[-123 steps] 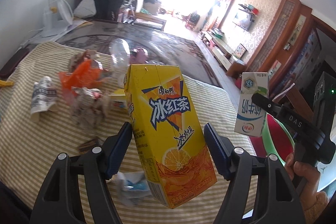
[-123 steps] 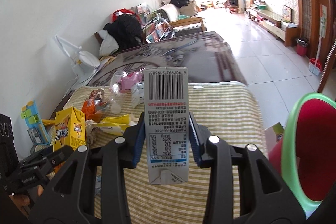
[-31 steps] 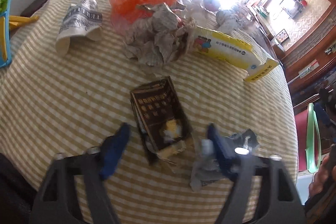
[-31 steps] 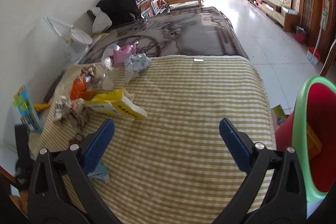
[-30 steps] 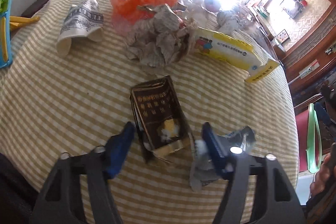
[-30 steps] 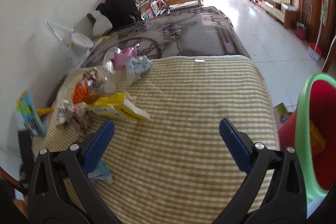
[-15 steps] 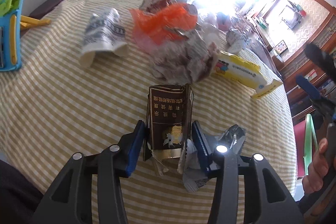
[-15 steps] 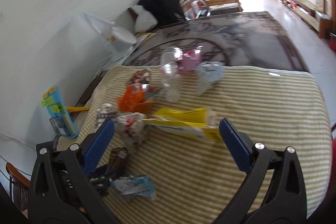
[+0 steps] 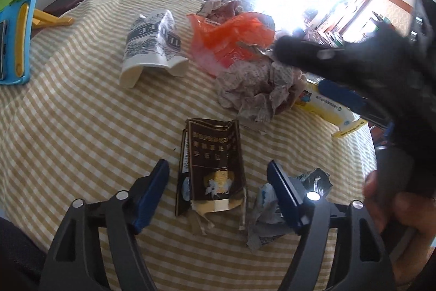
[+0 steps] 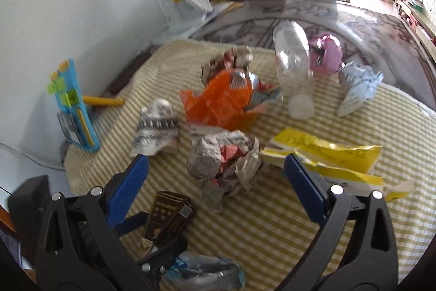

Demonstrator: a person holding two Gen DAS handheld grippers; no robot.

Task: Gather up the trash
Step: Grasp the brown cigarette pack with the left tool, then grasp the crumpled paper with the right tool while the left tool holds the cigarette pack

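Left gripper [image 9: 218, 179] fingers spread around a flattened dark-brown cigarette pack [image 9: 214, 162]; right gripper [image 10: 215, 176] spread wide over crumpled newspaper [image 10: 222, 157].

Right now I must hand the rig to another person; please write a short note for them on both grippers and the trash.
Left gripper: open, straddling the dark pack, which lies on the cloth; not gripped.
Right gripper: open and empty, aimed at the paper ball.
On the cloth too: cup, orange bag, yellow box, bottle, pink wrapper, pale blue wad, foil wrapper.
Done: nothing visible here.
Left: grip the pack, then probably the ball, then the rest. No bin in view.
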